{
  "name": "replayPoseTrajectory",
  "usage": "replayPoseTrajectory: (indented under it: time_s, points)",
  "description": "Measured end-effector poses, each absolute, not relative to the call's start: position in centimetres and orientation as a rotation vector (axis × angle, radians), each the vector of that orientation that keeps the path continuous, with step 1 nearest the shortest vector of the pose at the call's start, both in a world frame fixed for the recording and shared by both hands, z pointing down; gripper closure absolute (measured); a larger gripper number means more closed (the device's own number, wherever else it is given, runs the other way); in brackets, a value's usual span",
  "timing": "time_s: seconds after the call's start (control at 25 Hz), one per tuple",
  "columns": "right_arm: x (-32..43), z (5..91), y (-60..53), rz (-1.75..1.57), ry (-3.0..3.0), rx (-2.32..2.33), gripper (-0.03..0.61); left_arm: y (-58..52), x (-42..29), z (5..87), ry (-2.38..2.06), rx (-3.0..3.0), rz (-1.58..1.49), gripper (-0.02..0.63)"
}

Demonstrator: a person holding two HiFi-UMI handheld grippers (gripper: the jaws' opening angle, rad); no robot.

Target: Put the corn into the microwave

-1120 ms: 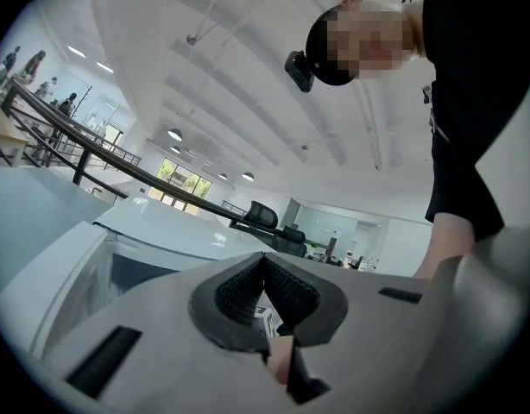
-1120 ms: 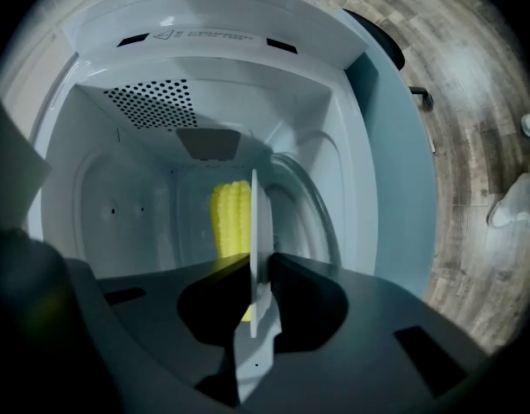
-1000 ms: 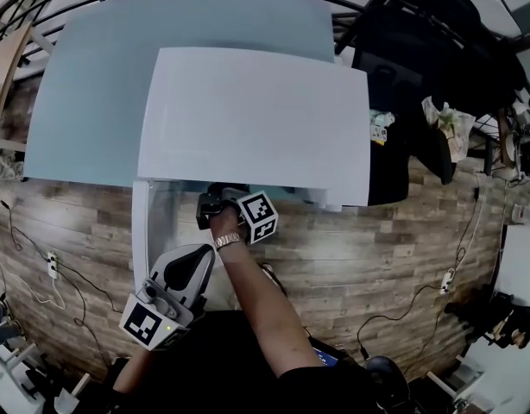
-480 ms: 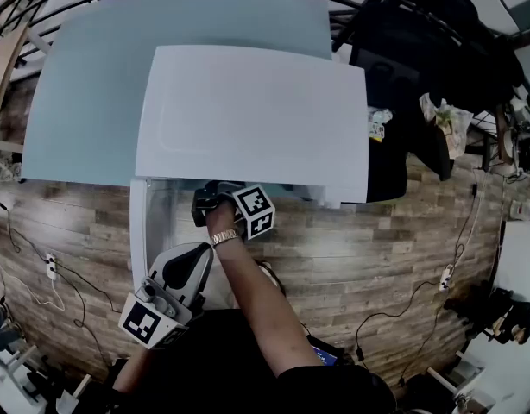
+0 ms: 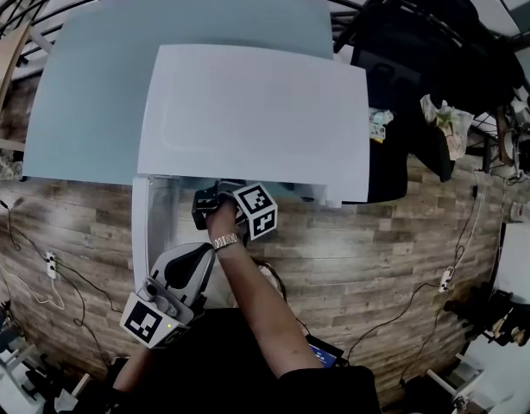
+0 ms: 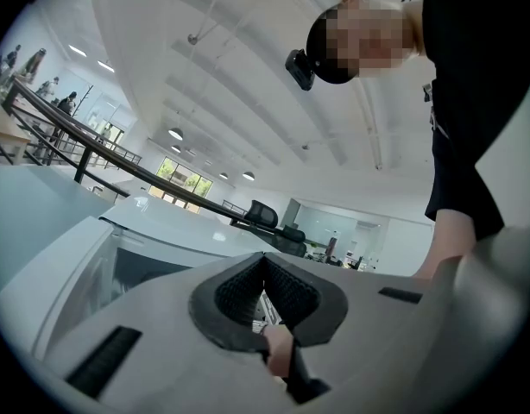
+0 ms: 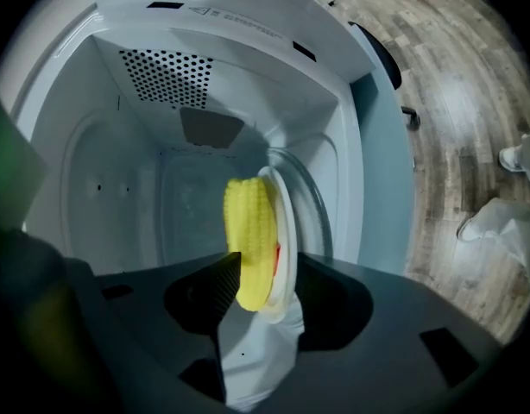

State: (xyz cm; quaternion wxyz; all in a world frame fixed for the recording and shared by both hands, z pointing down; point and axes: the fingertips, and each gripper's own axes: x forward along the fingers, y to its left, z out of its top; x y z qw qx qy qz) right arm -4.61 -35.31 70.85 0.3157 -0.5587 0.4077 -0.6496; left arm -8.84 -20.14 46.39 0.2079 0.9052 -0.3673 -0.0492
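The white microwave (image 5: 256, 119) stands on a pale blue table (image 5: 84, 102) with its door (image 5: 141, 231) swung open at the left. My right gripper (image 7: 261, 287) reaches into the cavity. Its jaws have just been opening and now stand apart. A yellow corn cob (image 7: 250, 240) on a white plate (image 7: 287, 231) shows between them, on the cavity floor. In the head view only its marker cube (image 5: 258, 212) and the hand show. My left gripper (image 6: 265, 270) waits shut and empty in front of the door, low in the head view (image 5: 183, 270).
Wood-plank floor (image 5: 377, 248) with cables lies around the table. Black chairs (image 5: 438, 41) and a bag stand at the right. The cavity's perforated wall (image 7: 166, 76) and rear wall surround the plate closely.
The right gripper's marker cube has tipped slightly at the microwave's opening. The left gripper and the door have kept still.
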Motion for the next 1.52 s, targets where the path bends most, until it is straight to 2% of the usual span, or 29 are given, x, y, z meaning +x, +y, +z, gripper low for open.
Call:
replayPoseTrajectory:
  time_s: [0.08, 0.96, 1.52]
  points:
    - [-4.8, 70.6, -35.2, -1.715, 1.073, -1.446, 0.376, -20.2, -8.9, 46.4, -1.022, 2.521, -0.138, 0.611]
    - [-5.6, 71.7, -32.3, -1.999, 1.002, -1.525, 0.357, -19.8, -8.6, 46.5, -1.024, 2.518, -0.139, 0.611]
    - [-5.0, 71.8, -32.6, -1.913, 1.135, -1.432, 0.357, -19.8, -8.1, 46.5, -1.008, 2.529, -0.141, 0.611]
